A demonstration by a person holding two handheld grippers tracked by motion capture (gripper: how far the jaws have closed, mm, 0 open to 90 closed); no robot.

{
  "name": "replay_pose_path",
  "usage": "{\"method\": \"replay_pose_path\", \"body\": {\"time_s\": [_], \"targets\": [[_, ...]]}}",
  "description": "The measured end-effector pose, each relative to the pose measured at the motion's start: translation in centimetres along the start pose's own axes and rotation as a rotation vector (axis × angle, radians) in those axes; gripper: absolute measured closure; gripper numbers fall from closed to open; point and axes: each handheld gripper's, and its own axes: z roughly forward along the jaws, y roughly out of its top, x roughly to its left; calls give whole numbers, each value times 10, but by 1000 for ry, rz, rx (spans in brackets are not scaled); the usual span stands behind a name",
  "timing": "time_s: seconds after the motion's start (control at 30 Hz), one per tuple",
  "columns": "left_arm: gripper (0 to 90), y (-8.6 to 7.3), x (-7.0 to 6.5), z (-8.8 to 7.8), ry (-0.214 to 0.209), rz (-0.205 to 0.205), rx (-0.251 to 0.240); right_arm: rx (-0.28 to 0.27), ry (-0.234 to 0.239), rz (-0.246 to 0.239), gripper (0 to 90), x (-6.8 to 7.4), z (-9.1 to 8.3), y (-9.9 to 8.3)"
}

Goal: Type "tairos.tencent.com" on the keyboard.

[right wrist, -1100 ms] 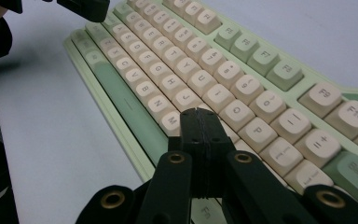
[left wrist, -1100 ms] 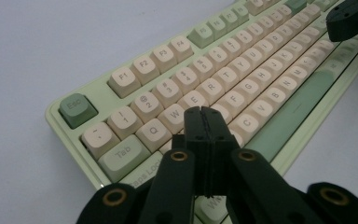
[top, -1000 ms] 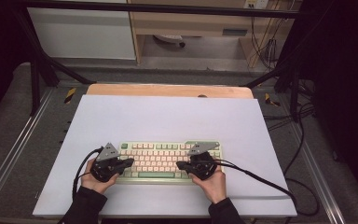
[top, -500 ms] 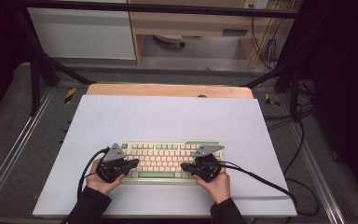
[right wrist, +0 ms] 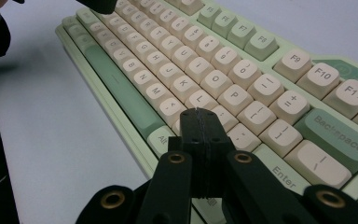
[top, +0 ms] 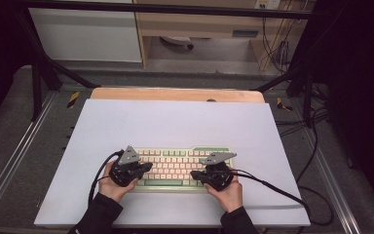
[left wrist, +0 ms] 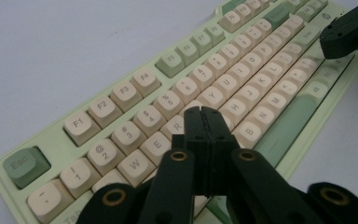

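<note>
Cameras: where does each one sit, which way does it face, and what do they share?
High view: above the table, looking forward and down; forearms, both hands, left gripper and right gripper.
Left gripper view: rides the left gripper, shut jaws over the keyboard near R.
Right gripper view: rides the right gripper, shut jaws near the Alt key.
Shared: the keyboard.

keys under left gripper [left wrist: 204, 122]: hidden by its closed jaws, just right of the R key on the keyboard [left wrist: 177, 70]
keys under right gripper [right wrist: 200, 122]: covered below the P key
keyboard far ends: cut off by the edges in both gripper views
right gripper in left gripper view [left wrist: 349, 30]: partly cut off
</note>
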Motion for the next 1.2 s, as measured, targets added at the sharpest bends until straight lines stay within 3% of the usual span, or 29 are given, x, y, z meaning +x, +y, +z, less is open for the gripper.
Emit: {"method": "replay_pose_path", "body": {"time_s": [0.77, 1.2], "targets": [[899, 9, -2, 39, 5, -14, 33, 1, 3, -3, 900, 0, 0, 0], [899, 7, -2, 43, 5, -5, 38, 1, 2, -1, 900, -1, 0, -1]]}}
